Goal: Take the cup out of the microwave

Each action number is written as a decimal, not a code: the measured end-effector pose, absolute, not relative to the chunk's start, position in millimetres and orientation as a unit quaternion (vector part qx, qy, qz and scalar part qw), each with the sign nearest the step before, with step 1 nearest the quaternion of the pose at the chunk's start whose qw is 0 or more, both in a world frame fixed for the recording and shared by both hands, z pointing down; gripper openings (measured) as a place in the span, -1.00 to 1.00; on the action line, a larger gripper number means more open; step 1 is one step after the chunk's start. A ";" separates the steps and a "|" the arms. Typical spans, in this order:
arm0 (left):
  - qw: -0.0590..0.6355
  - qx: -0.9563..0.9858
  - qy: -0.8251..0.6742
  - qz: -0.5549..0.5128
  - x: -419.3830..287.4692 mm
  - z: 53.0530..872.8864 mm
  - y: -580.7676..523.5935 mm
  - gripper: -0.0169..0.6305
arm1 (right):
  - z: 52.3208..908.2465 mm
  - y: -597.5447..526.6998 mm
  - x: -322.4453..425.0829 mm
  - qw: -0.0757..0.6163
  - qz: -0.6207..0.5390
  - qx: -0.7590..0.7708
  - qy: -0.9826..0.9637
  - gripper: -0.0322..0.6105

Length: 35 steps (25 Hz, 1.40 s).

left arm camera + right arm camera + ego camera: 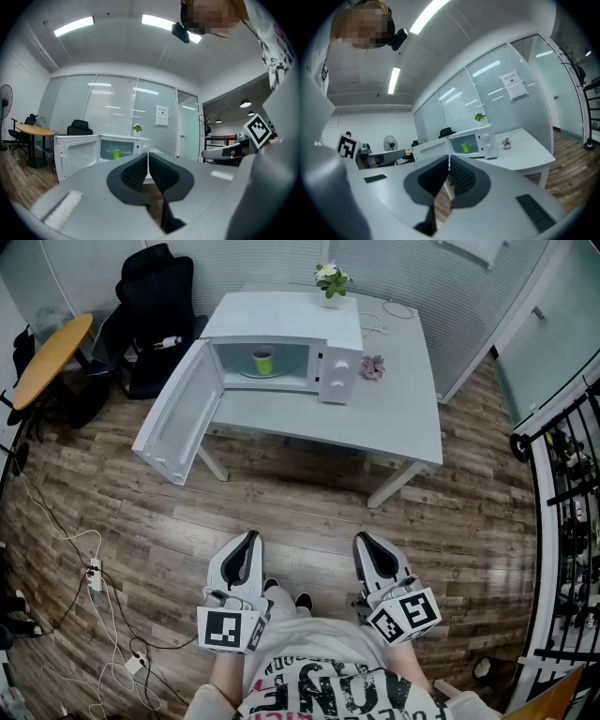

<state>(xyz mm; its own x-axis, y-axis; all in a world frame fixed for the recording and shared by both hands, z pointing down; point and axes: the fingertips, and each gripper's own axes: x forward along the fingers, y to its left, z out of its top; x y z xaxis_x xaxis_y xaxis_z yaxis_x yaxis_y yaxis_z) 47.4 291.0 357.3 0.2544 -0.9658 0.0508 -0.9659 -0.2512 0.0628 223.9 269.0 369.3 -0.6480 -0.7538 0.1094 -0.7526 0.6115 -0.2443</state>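
A green cup (263,361) stands upright inside the white microwave (339,374), whose door (180,415) hangs wide open to the left. The same cup shows small in the left gripper view (116,153) and in the right gripper view (465,147). Both grippers are held close to the person's body, far from the table. My left gripper (249,547) is shut with nothing between its pads. My right gripper (365,546) is also shut and empty, its tip beside the left one.
The microwave stands on a white table (403,418) with a potted plant (330,280), a small pink ornament (373,367) and a cable. An office chair (155,315) and a round wooden table (49,357) stand at the left. Cables and a power strip (94,576) lie on the wooden floor.
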 end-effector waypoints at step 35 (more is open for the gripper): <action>0.037 0.819 -0.572 0.043 90.7 376.2 341.3 -0.86 | 378.4 319.9 227.3 0.017 -0.142 -0.403 0.904 -0.83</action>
